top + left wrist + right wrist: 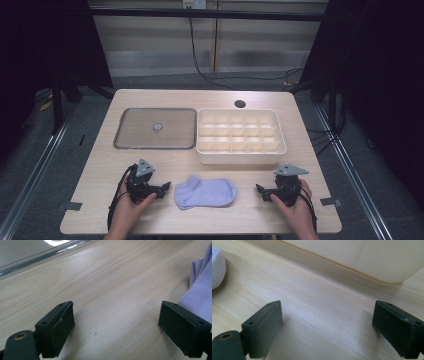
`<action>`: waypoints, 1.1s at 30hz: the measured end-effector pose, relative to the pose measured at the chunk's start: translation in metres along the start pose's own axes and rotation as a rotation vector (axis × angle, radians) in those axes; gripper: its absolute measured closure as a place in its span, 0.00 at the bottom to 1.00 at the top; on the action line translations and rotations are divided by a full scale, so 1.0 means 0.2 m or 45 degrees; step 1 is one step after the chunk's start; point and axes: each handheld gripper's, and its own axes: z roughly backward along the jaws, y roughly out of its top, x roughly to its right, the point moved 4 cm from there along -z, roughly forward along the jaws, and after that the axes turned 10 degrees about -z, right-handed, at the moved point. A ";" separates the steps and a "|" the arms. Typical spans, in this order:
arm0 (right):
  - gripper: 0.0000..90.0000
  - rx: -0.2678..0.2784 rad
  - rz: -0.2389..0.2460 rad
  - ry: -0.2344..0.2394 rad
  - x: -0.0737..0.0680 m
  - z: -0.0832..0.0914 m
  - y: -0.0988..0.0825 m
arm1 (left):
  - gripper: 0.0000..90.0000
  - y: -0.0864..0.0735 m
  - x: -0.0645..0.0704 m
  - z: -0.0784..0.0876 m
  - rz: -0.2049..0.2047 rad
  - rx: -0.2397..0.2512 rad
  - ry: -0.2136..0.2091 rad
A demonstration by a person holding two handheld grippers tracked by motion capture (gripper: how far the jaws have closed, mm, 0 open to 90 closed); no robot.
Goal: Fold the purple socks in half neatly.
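At the far left of the wooden table (100, 155) lies a flat grey tray (155, 128) with a small round knob at its middle. Nearer, at the near left, the left gripper (165, 188) rests low on the table in the person's hand, its jaws spread wide with nothing but bare wood between them; in the left gripper view the edge of the sock lies just beside its right-hand jaw. The pale lilac sock (205, 192), folded into a soft oval, lies at the near middle, between the two grippers and in front of the cream divided box (241, 156), whose compartments look empty. At the near right, the right gripper (260, 191) also rests low with its jaws released and empty, pointing toward the sock but a little apart from it.

The risk I see is in the pick-up: the sock is soft and layered, so a pinch at one edge may take only the top layer and let it unfold. Jaws scraping along the wood could also push the sock away rather than get under it.
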 end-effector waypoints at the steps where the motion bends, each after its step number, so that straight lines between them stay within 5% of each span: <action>1: 0.10 0.000 0.001 0.000 0.00 0.00 0.00 | 0.14 0.00 0.00 0.00 0.000 0.000 0.000; 16: 0.17 0.012 0.005 0.019 0.00 0.01 0.00 | 0.14 0.00 0.00 0.00 -0.001 0.000 -0.002; 27: 0.48 0.048 0.016 0.173 -0.04 0.06 0.03 | 0.15 0.00 0.00 0.00 -0.004 -0.003 -0.004; 30: 0.65 0.008 0.102 0.247 -0.09 0.06 0.03 | 0.17 0.00 0.00 0.01 0.002 0.001 0.003; 33: 0.72 -0.014 0.114 0.299 -0.13 0.06 0.02 | 0.17 -0.01 0.00 0.01 0.007 0.004 0.001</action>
